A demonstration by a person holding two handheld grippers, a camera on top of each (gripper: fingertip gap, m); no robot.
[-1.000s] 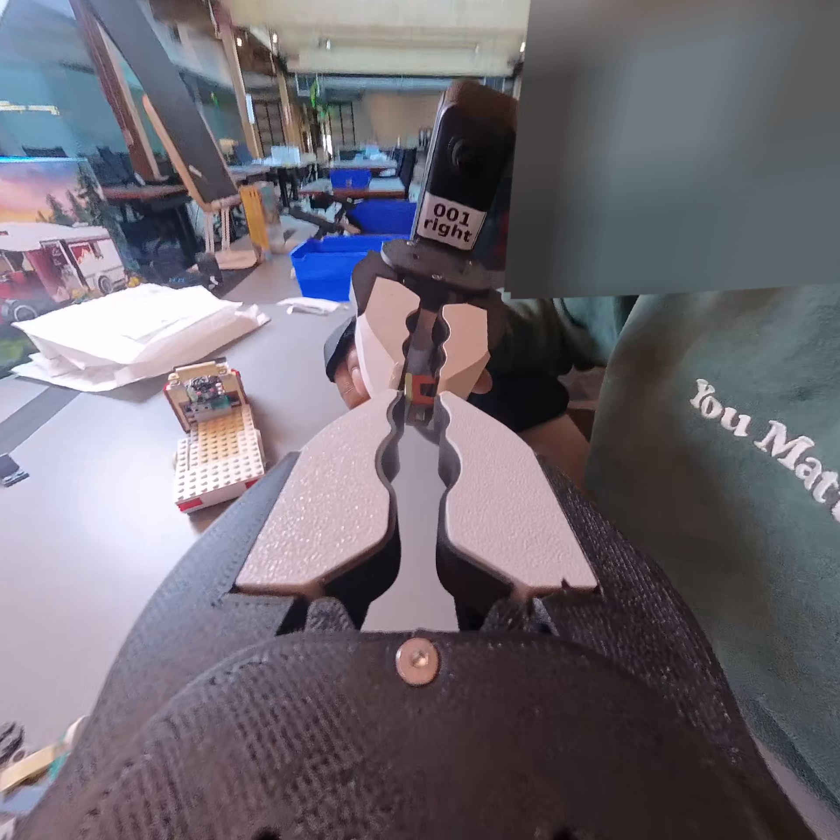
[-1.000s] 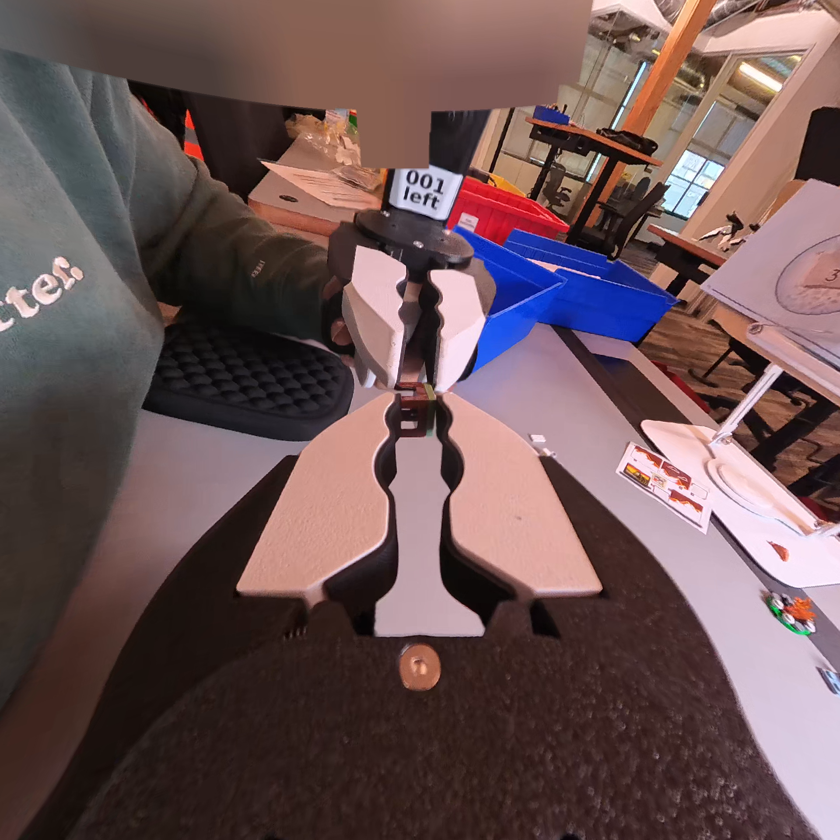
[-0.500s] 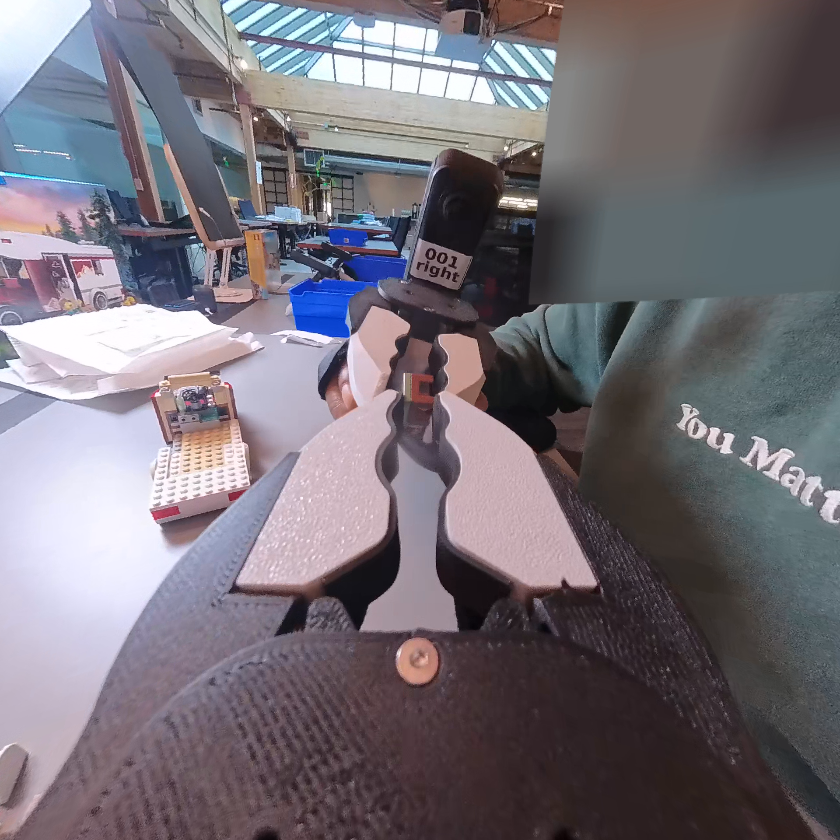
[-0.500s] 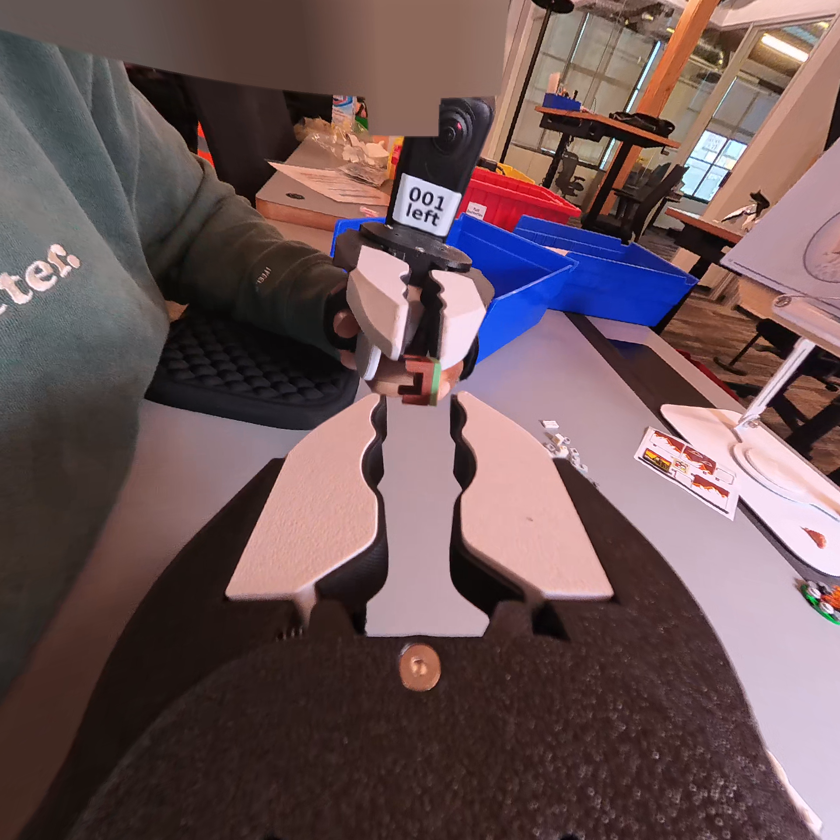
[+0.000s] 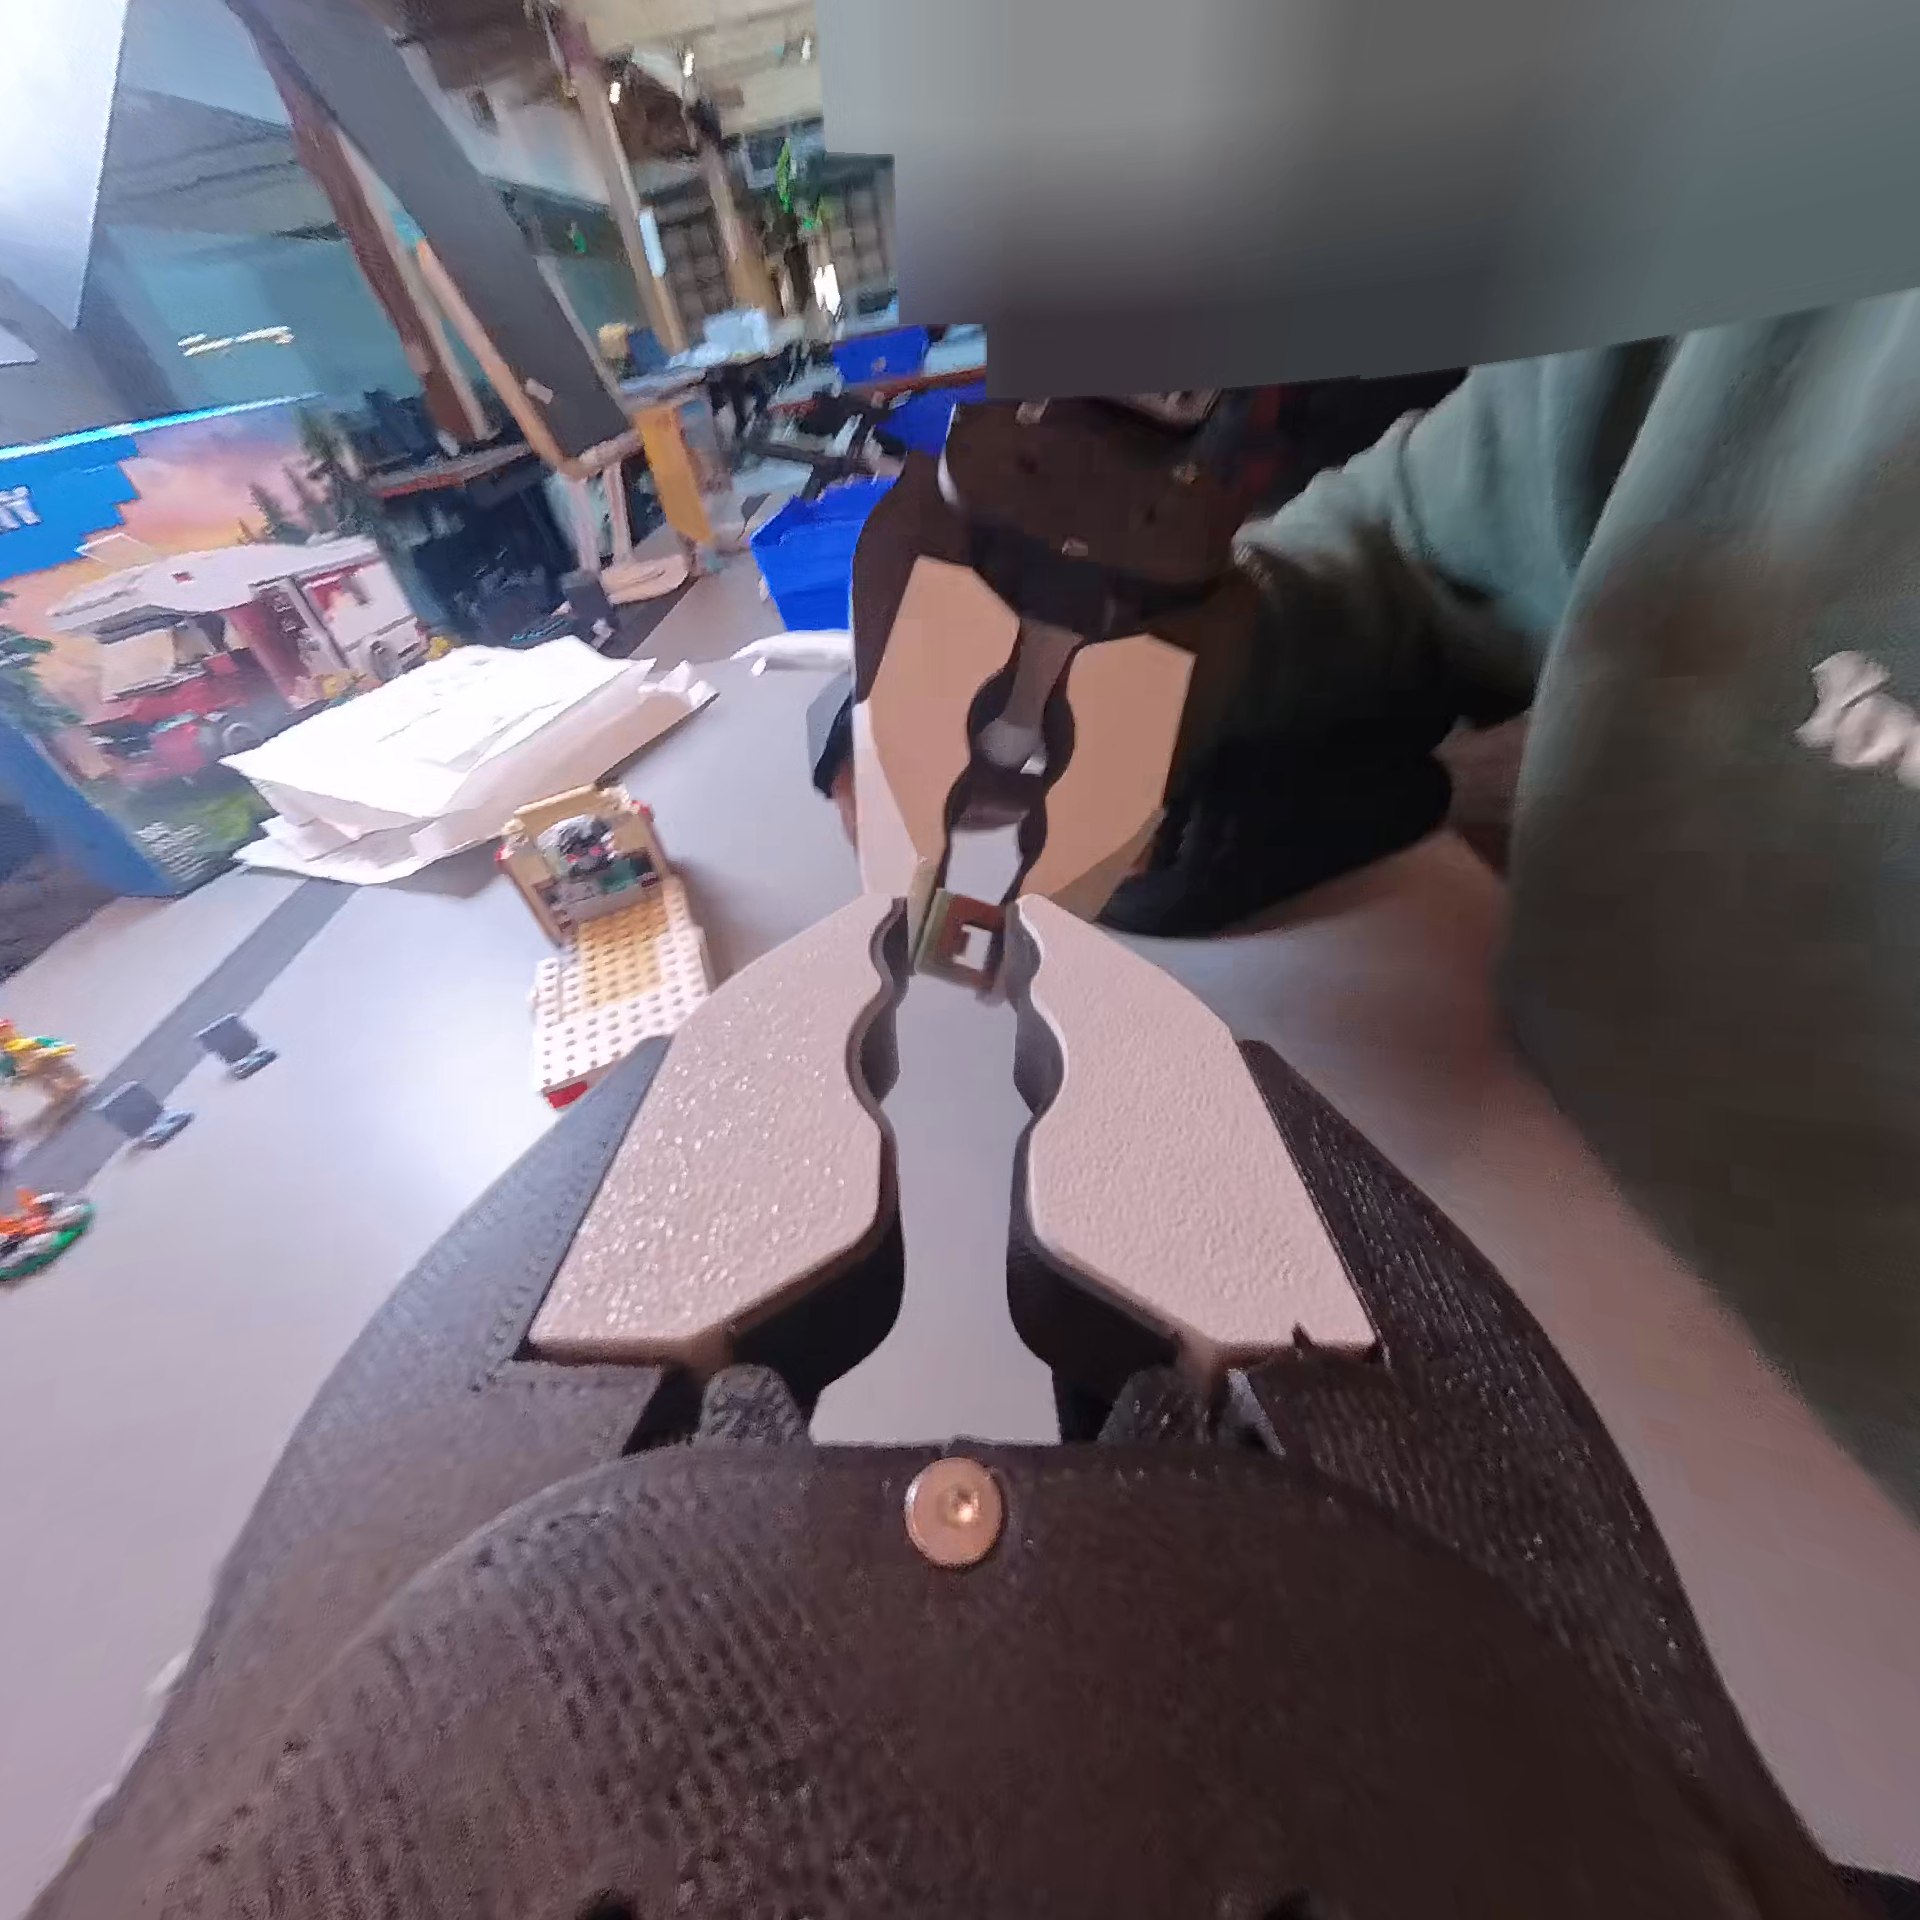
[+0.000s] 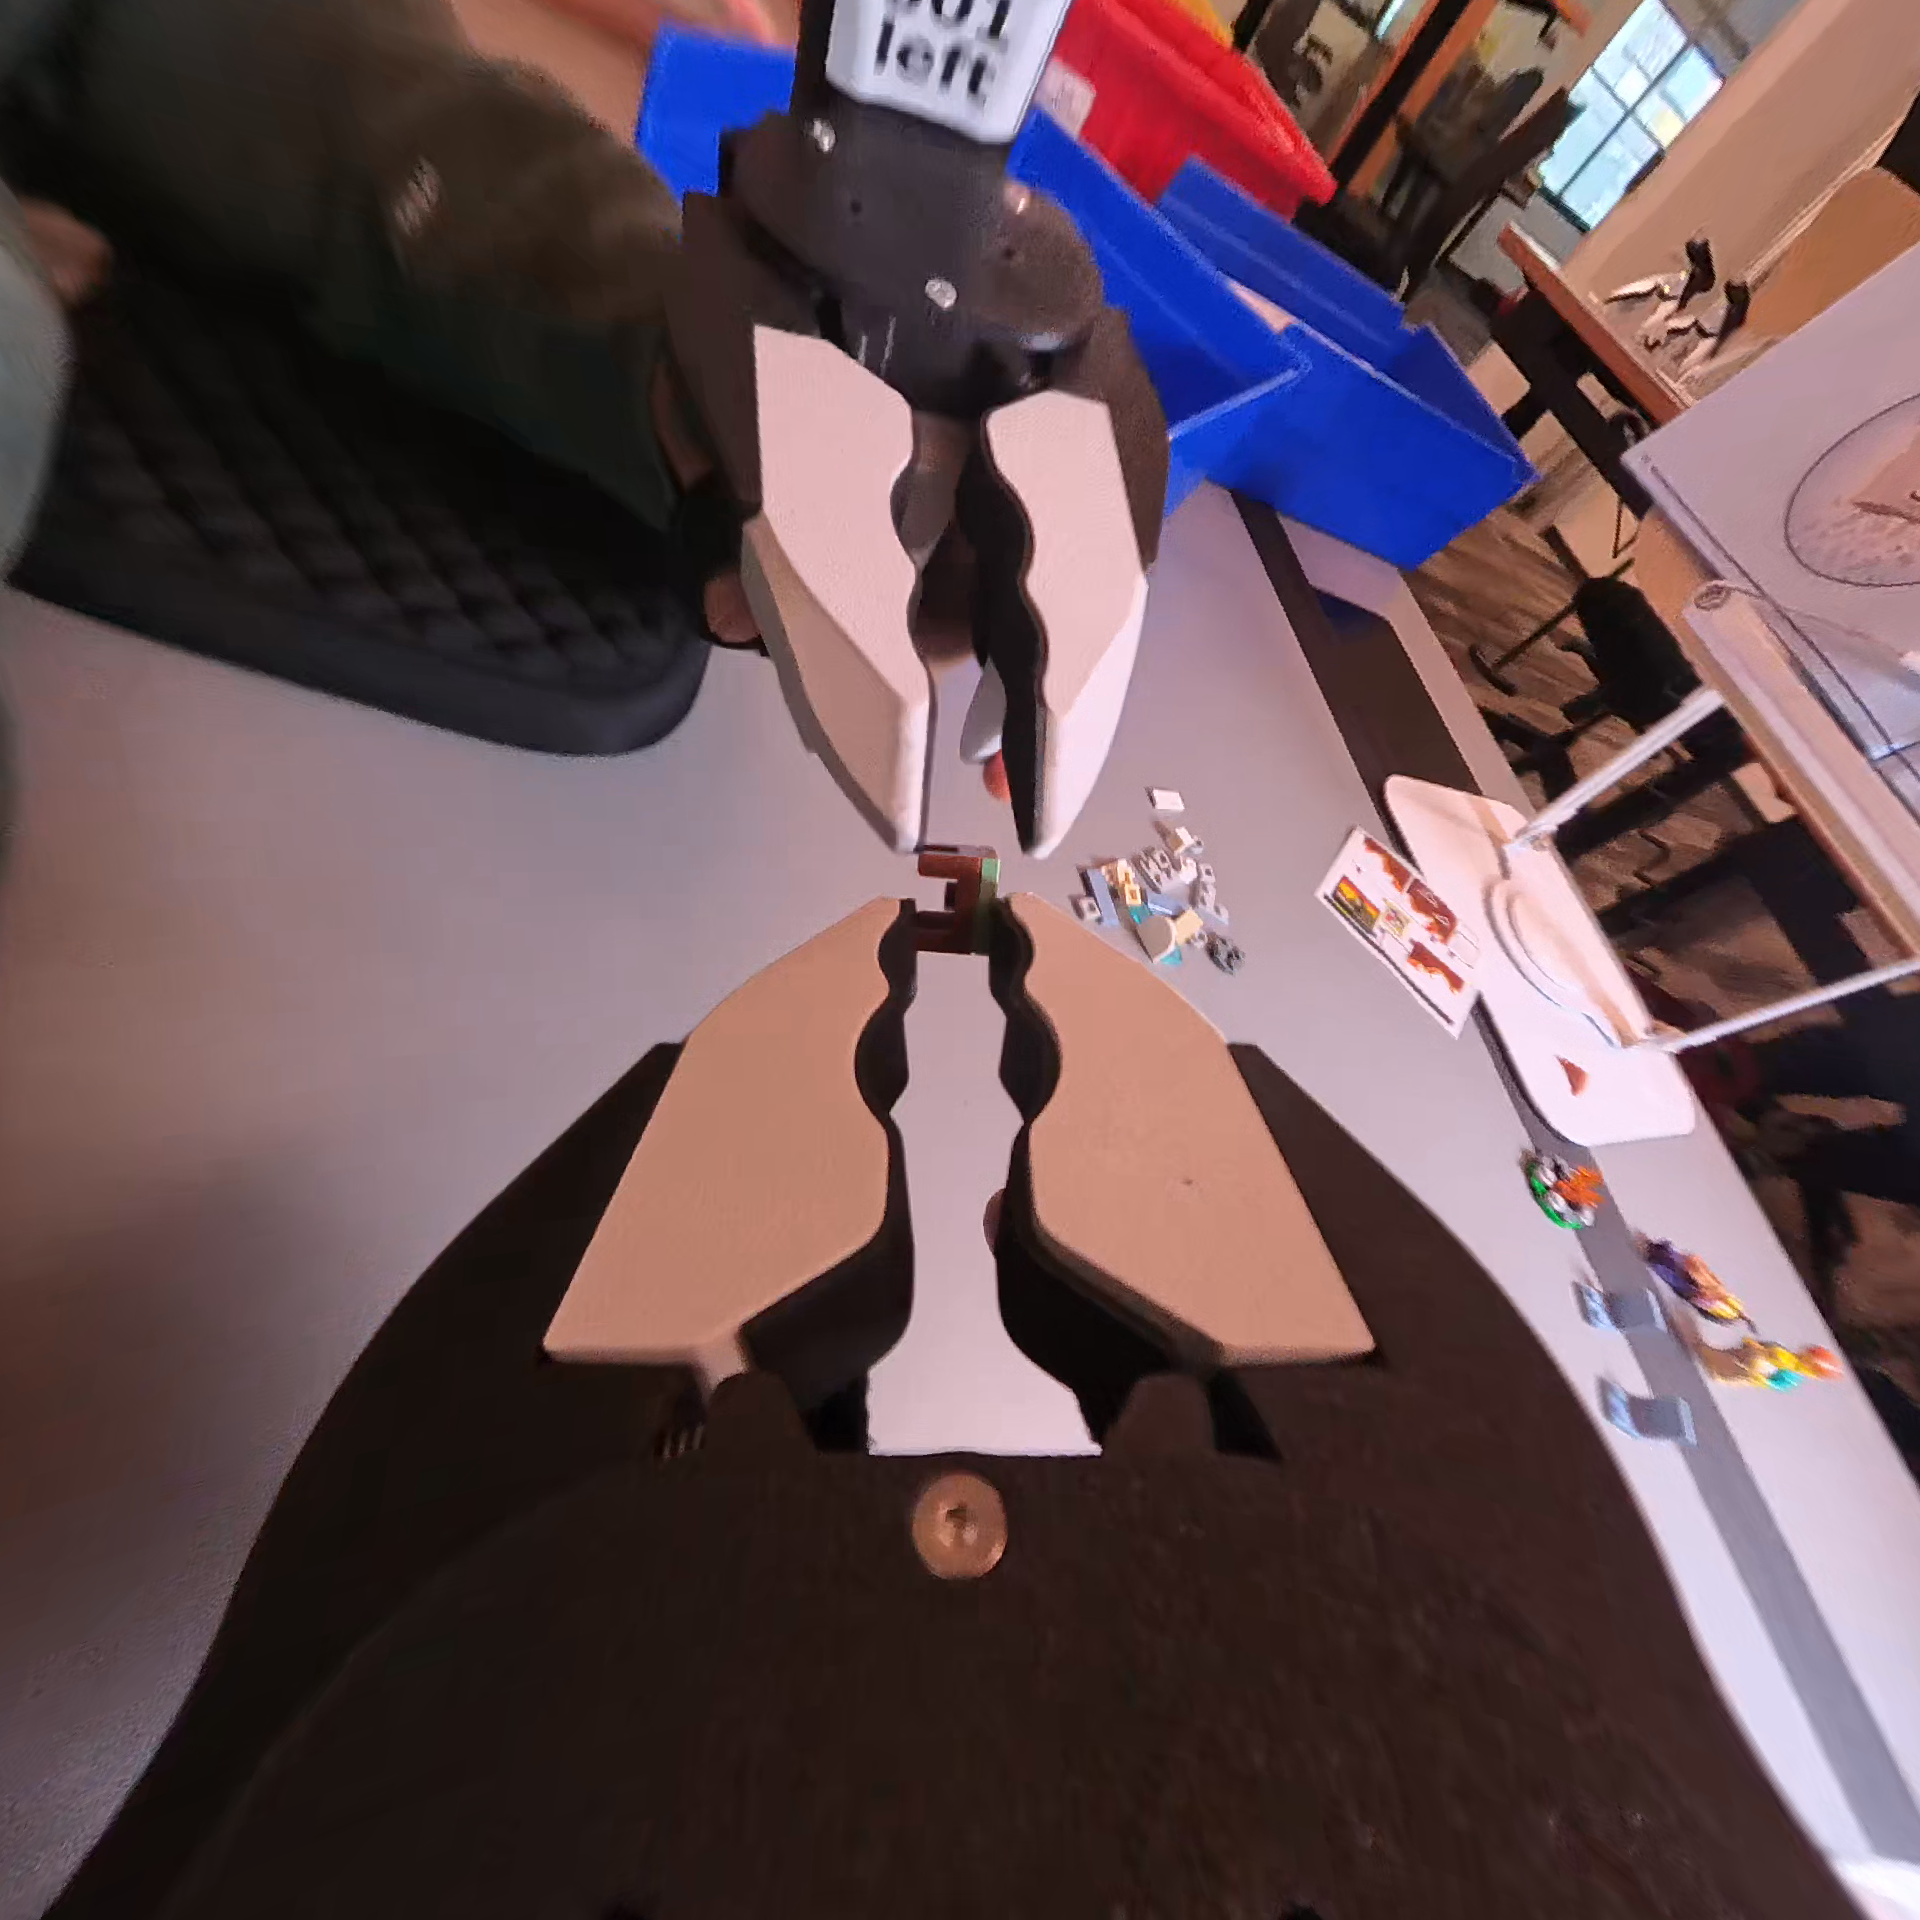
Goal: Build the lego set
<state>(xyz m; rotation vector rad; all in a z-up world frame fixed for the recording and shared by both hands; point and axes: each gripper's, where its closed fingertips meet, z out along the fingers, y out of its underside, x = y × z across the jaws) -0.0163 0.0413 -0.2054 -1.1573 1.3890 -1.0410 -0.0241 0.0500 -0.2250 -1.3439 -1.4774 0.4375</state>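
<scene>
- Right wrist view: one small brown-and-green lego piece [image 6: 954, 906], frame centre, pinched at opposite ends by two grippers, right gripper [image 6: 956, 920] and left gripper [image 6: 975, 844].
- Bare grey tabletop [image 6: 416, 935] at left.

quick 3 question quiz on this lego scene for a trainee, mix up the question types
1. True or false: the left gripper and the right gripper meet tip to tip at the small brown piece.
2. In the right wrist view, what colour is the bin just behind the left gripper? A blue, B yellow, C green.
3. What lies on the table between the pile of loose pieces and the white stand base?

Key: 1 true; 2 A; 3 the sticker sheet.
</scene>
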